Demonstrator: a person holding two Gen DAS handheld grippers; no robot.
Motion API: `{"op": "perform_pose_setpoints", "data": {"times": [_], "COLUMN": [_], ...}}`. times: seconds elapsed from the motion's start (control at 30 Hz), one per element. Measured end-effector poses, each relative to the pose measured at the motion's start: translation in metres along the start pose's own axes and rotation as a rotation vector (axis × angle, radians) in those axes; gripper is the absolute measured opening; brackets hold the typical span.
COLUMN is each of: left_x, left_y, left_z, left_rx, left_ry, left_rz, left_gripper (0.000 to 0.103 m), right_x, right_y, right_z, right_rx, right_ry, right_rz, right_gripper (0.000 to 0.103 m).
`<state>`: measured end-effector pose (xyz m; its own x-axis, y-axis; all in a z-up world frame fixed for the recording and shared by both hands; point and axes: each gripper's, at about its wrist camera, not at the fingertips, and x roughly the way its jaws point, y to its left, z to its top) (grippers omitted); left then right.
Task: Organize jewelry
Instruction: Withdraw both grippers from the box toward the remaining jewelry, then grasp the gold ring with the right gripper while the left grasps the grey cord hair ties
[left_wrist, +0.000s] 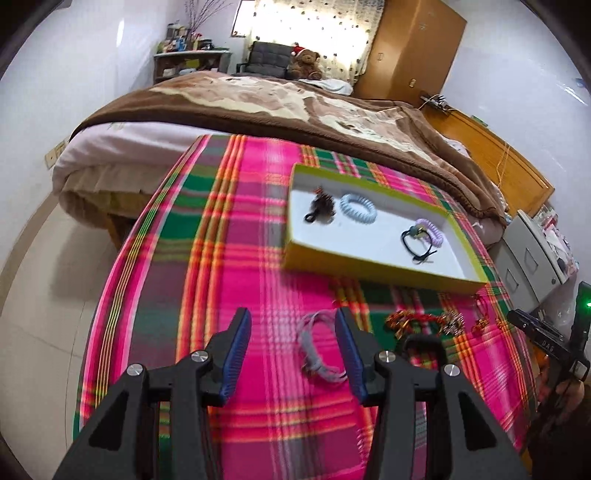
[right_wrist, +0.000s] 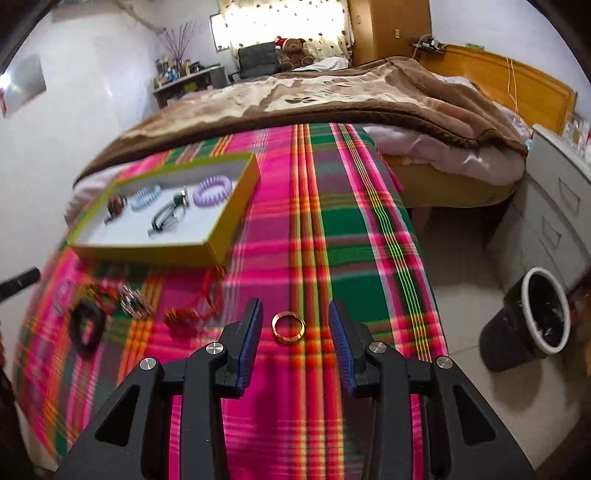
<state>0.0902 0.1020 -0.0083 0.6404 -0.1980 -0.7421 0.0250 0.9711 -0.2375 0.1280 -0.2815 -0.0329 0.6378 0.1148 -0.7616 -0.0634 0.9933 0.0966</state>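
A yellow-rimmed box (left_wrist: 373, 267) with a white floor lies on the plaid cloth; it also shows in the right wrist view (right_wrist: 221, 236). Inside lie a blue coil tie (left_wrist: 357, 208), a purple coil tie (left_wrist: 430, 232), a black tie (left_wrist: 419, 243) and a dark fuzzy piece (left_wrist: 320, 206). My left gripper (left_wrist: 293, 350) is open above the cloth, with a grey bracelet (left_wrist: 317, 349) between its fingers. My right gripper (right_wrist: 295, 332) is open with a gold ring (right_wrist: 289, 326) between its fingers. Red-and-gold jewelry (right_wrist: 192, 310), a silver piece (right_wrist: 135, 301) and a black bangle (right_wrist: 86, 325) lie loose.
The plaid-covered table (right_wrist: 351, 229) stands against a bed with a brown blanket (right_wrist: 332, 96). A black bin (right_wrist: 532, 321) and a grey drawer cabinet (right_wrist: 554, 206) stand on the floor to the right. The right gripper shows at the left wrist view's right edge (left_wrist: 546, 339).
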Motion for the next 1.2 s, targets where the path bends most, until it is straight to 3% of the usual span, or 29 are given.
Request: {"op": "perform_pose_setpoints", "data": {"times": [0.37,0.7,0.83,1.2], "left_x": [0.0,0.003,0.005,0.011], "left_y": [0.013,0.011,0.007,-0.002], "left_z": [-0.015,-0.018,-0.02,-0.023], "left_rx": [-0.033,-0.025,-0.014,0.005], "left_ry": [0.021,0.035,0.046,0.064], "left_rz": [0.016,0.011,0.007,-0.017], "left_gripper": [0.049,0.049,0.049,0.049], "right_x": [0.015,0.015,0.014,0.002], "right_y": [0.007,0.012,0.018,0.026], "right_z": [-0.01,-0.012,-0.015,-0.015], "right_rx": [-0.06,-0.089,-0.113,-0.136], "right_ry": [0.057,0.05,0.046,-0.004], "right_rz": [-0.024,-0.061,-0.054,-0.073], "right_gripper": [0.038,0.038,0.022,0.021]}}
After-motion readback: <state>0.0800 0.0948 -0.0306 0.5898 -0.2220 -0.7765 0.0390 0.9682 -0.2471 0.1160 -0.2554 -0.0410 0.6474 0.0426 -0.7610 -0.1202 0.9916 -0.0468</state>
